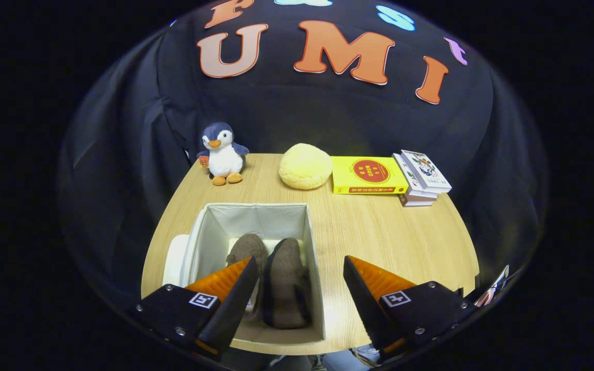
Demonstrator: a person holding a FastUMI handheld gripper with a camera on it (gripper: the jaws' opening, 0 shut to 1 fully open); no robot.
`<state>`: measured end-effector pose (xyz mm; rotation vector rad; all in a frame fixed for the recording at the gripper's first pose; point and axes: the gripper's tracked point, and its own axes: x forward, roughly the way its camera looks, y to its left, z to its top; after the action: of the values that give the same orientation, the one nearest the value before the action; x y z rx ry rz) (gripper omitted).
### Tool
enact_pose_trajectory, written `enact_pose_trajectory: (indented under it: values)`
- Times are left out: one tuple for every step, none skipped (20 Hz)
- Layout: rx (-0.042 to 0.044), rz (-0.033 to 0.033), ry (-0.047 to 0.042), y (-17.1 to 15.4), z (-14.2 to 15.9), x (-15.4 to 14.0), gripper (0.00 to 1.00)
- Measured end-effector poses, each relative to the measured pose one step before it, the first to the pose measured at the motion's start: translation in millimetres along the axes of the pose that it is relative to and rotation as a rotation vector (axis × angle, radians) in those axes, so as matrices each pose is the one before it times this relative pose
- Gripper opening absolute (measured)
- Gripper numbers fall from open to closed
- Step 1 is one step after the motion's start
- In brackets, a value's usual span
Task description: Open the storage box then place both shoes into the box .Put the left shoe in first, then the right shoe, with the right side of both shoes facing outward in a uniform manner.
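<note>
Table (pixel 379 232): one round-edged top of pale wood grain, spread across the middle of the frame.
Storage box (pixel 313 242): one square, open-topped fabric box with pale lining, seen at lower centre-left on the table; a white rounded piece, perhaps its lid, is glimpsed against its left wall.
Shoes: two brown suede-like shoes are held inside the box, side by side; left shoe (pixel 248 250) partly hidden behind the left finger, right shoe (pixel 286 283) shown more fully.
Gripper (pixel 299 268): spread wide with nothing held; the ridged, wedge-shaped fingers are angled inward at the bottom of the frame, the left one over the box, the right one over bare table.
Books: three at upper right, one yellow book (pixel 369 175) lying flat, two white books (pixel 423 178) stacked beside it.
Cushion (pixel 304 166): one yellow, soft, rounded, at upper centre.
Penguin (pixel 222 154): one plush toy, upright, at upper left.
</note>
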<state>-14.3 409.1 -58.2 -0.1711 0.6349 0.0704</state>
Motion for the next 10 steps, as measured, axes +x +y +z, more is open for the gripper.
enact_pose_trajectory:
  values:
    - [-0.00263,0.00070,-0.02941,-3.33,7.80,-4.27,0.99]
    - [-0.00137,0.00890,-0.03676,-2.96,9.91,-6.16,0.99]
    - [0.00379,0.00884,-0.03510,-1.75,8.98,-5.89,0.99]
    - [0.00772,0.00498,-0.03404,-4.11,8.82,-6.15,1.00]
    - [0.00616,0.00235,-0.03292,-5.98,9.10,-7.55,0.99]
    - [0.00723,0.00400,-0.03182,-5.68,9.01,-6.99,0.99]
    - [0.00837,0.00309,-0.02969,-6.90,8.67,-6.08,0.99]
    - [0.00710,0.00066,-0.02881,-7.96,7.86,-6.88,0.99]
    - [0.00553,0.00482,-0.03159,-8.36,9.17,-5.97,0.99]
    - [0.00378,0.00367,-0.02862,-8.51,8.29,-5.87,0.99]
